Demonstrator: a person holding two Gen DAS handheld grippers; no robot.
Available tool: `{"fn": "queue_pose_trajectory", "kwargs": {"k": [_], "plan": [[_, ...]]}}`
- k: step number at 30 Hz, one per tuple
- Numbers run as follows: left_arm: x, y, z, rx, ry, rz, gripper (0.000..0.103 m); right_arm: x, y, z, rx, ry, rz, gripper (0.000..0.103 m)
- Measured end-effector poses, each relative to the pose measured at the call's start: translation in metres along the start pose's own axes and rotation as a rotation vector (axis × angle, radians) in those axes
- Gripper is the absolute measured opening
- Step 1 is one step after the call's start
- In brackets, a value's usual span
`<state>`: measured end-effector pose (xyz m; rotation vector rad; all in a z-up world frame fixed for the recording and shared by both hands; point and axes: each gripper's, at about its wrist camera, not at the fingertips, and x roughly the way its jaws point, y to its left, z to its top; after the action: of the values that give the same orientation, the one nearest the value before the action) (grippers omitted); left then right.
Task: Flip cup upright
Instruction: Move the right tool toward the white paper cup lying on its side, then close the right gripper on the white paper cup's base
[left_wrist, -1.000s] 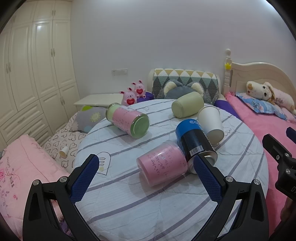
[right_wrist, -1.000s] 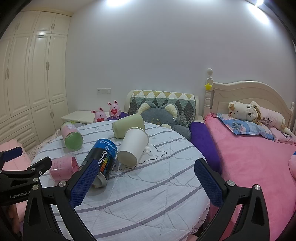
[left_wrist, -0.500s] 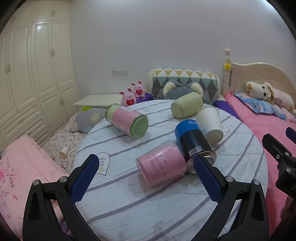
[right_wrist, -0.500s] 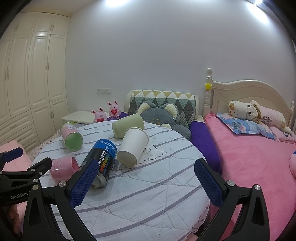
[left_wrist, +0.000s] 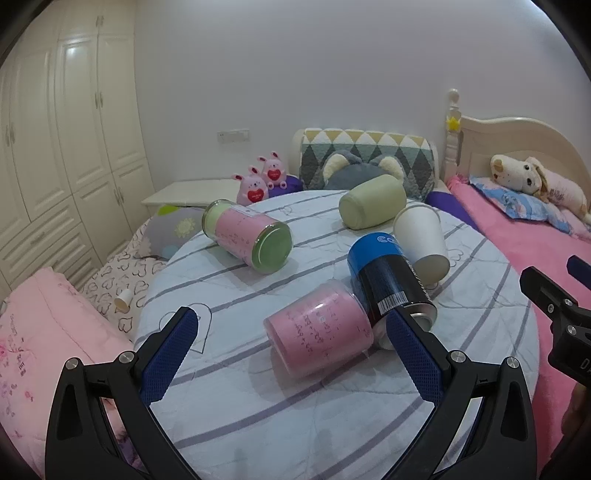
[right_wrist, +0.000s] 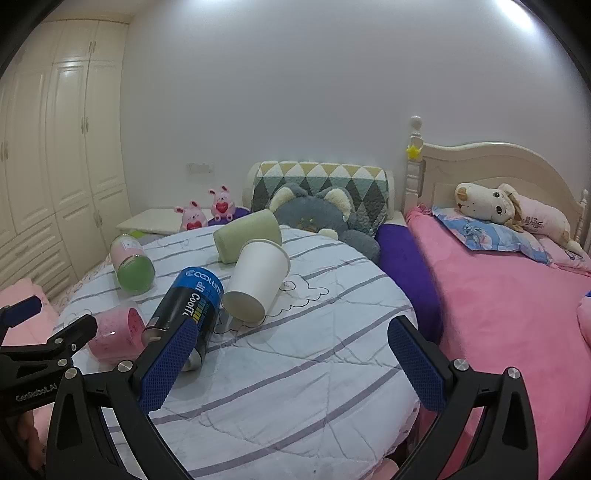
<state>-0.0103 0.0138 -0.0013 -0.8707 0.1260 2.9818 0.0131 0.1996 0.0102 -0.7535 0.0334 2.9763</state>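
Five cups lie tipped on the round desk (left_wrist: 229, 417). The left gripper (left_wrist: 291, 350) hangs wide open and empty, framing the pink cup (left_wrist: 319, 334), likely to grasp and right it. The right gripper (right_wrist: 291, 363) is also wide open, holding nothing.

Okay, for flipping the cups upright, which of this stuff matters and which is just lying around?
For the job, all lying on their sides: pink cup, white paper cup, green cup, pink jar, blue can.

Just lying about: pink bunnies, grey plush, dog plush.
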Motion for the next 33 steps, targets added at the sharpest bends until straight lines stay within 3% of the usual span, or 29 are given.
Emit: {"fn": "queue_pose_trajectory", "kwargs": {"k": [11,19,23,33], "plan": [[0.031,-0.008,0.018,0.040,0.039,-0.036,0.103,0.040,-0.001,0.018,0.007,0.100,0.079,0.103],[0.063,-0.012,0.043,0.074,0.091,-0.067,0.103,0.087,-0.007,0.035,0.054,0.224,0.095,0.101],[0.081,-0.013,0.054,0.084,0.134,-0.058,0.103,0.118,-0.009,0.040,0.093,0.320,0.136,0.100],[0.124,-0.010,0.074,0.091,0.248,-0.054,0.103,0.162,-0.003,0.051,0.118,0.457,0.175,0.100]]}}
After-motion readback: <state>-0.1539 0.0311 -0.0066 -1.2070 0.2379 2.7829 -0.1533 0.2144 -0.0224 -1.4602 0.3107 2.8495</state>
